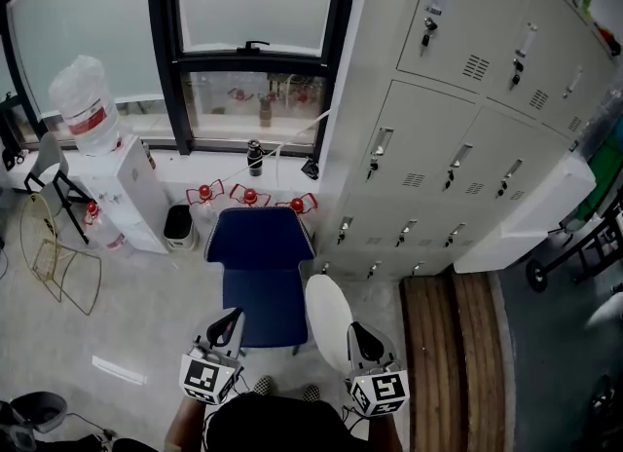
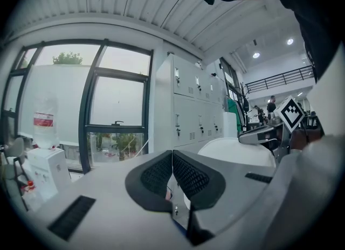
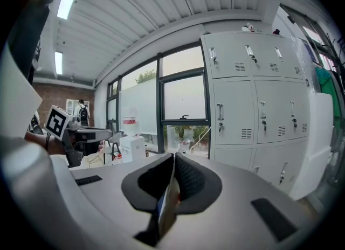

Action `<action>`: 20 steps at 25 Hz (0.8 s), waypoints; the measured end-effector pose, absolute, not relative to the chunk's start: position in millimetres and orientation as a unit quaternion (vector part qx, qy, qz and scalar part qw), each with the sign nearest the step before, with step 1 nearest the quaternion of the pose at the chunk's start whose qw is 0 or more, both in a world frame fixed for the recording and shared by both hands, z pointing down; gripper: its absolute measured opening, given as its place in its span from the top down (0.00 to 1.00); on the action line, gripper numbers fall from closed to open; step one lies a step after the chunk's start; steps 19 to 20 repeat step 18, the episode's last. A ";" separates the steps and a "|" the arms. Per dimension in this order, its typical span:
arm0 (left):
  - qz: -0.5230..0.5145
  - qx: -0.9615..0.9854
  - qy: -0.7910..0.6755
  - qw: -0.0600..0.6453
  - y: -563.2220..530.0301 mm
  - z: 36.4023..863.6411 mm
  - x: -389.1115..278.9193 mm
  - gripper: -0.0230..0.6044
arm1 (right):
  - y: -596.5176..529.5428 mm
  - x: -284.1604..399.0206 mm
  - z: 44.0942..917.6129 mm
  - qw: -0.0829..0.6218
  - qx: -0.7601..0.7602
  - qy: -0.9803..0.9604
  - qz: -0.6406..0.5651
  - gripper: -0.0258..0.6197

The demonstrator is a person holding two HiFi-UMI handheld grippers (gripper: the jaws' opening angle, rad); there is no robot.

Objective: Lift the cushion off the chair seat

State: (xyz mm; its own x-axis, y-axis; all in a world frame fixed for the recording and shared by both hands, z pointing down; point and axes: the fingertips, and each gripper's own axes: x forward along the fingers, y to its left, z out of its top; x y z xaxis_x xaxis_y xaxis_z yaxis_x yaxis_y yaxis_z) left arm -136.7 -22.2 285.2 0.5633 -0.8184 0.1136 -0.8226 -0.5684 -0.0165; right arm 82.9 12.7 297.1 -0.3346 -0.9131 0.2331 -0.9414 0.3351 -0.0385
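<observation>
The blue chair (image 1: 261,270) stands below the window with its seat bare. A white oval cushion (image 1: 329,319) sits off the seat at the chair's right side; whether it rests on the floor or leans I cannot tell. It also shows as a white dome (image 2: 232,149) in the left gripper view. My right gripper (image 1: 358,328) is just right of the cushion, jaws shut (image 3: 173,162), and I see no grip on it. My left gripper (image 1: 234,316) hovers over the seat's front edge, jaws shut (image 2: 172,160) on nothing.
Grey lockers (image 1: 458,138) fill the right wall. A water dispenser (image 1: 117,182) and a black bin (image 1: 179,226) stand left of the chair, with a wire stand (image 1: 58,260) further left. Red-topped items (image 1: 250,195) sit behind the chair. A wooden strip (image 1: 453,362) runs at the right.
</observation>
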 end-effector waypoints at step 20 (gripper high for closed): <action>0.049 0.890 -0.454 0.013 -20.5 290.9 -132.2 0.93 | 14.4 84.0 289.3 0.077 0.572 -0.813 0.075 0.91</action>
